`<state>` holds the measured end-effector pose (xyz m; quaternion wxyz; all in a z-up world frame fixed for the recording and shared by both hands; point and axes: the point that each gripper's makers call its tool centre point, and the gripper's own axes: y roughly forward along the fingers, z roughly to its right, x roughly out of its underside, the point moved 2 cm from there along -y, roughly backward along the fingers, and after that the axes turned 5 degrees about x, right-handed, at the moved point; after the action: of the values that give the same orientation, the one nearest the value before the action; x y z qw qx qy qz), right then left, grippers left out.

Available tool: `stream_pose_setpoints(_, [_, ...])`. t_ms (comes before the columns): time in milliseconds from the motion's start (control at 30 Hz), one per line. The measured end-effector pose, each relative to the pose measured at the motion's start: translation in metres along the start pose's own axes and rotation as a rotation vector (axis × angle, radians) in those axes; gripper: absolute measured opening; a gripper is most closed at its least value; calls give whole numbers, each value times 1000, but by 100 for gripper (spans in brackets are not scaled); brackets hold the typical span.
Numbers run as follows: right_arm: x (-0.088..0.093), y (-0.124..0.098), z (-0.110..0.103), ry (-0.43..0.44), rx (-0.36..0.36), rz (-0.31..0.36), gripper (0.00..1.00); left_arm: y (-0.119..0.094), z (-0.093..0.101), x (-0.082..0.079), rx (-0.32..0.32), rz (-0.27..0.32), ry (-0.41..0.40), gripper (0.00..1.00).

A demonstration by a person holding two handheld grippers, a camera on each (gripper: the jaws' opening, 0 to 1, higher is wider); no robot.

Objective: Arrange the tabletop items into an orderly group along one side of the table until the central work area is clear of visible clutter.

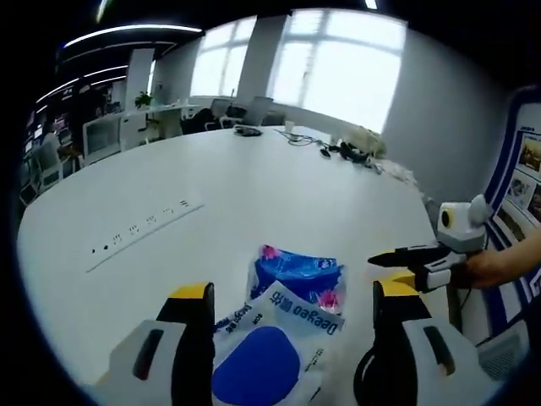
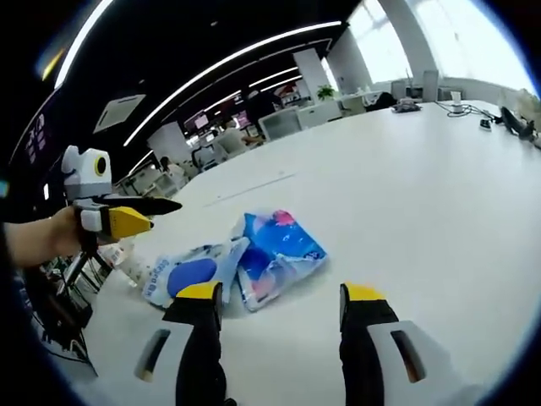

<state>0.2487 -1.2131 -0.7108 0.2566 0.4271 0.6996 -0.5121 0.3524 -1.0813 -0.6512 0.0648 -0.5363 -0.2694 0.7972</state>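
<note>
Two soft tissue packs lie side by side on the white table [image 1: 211, 186]. One is a blue pack with pink flowers [image 1: 297, 272] [image 2: 281, 247]. The other is a white pack with a blue oval [image 1: 260, 362] [image 2: 188, 272]. My left gripper [image 1: 292, 292] stands open just above them, and the white pack shows between its yellow-tipped jaws. The right gripper [image 2: 281, 293] is open too, a short way in front of both packs and with nothing between its jaws. It enters the left gripper view from the right [image 1: 423, 255], held by a hand. The left gripper [image 2: 118, 216] comes into the right gripper view from the left.
A strip of sockets [image 1: 145, 227] is set into the tabletop. Cables and small devices [image 1: 348, 152] [image 2: 511, 123] lie at the table's far end. The packs sit near the table's edge. Desks and chairs [image 1: 110, 131] stand beyond the table, and a poster board [image 1: 528, 182] at the right.
</note>
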Motion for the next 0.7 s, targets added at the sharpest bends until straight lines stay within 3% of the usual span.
stream_pose_setpoints(200, [6, 8, 3, -12, -12, -38, 53, 15, -20, 4, -46, -43, -37, 72])
stream_pose_setpoints(367, [6, 12, 11, 5, -8, -44, 53, 19, -18, 4, -60, -52, -63, 72])
stream_pose_setpoints(500, [10, 15, 9, 3, -26, -62, 52, 21, -26, 12, -84, -112, -49, 70])
stream_pose_setpoints(700, [4, 25, 5, 43, -17, -52, 51, 31, -39, 3, -113, -68, -79, 66])
